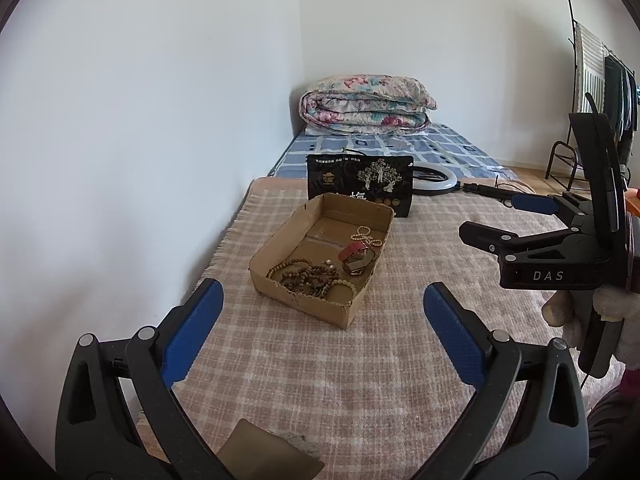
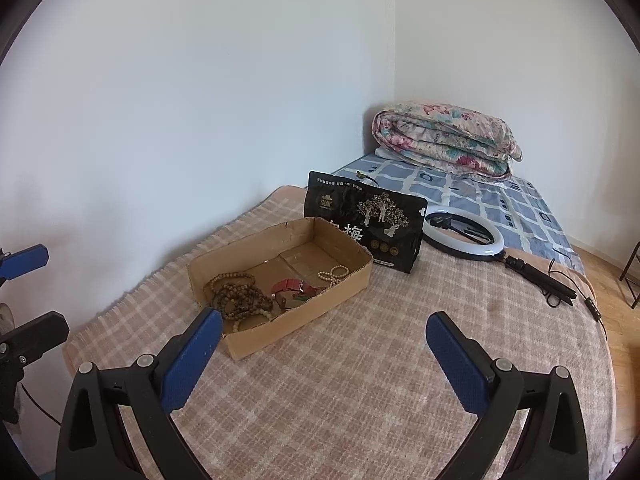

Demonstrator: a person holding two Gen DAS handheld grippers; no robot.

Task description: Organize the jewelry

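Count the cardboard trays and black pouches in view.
1 tray, on the checked blanket, holding the jewelry. 1 pouch, upright just behind the tray. Nothing looks hidden.

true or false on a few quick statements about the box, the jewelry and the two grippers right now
1. The cardboard box holds bead strands. True.
2. The left gripper is clamped on a necklace. False: its jaws stand open with nothing between them.
3. A black pouch stands behind the box. True.
4. The ring light lies inside the box. False: it lies on the blanket, beside the pouch.
5. The right gripper is open. True.
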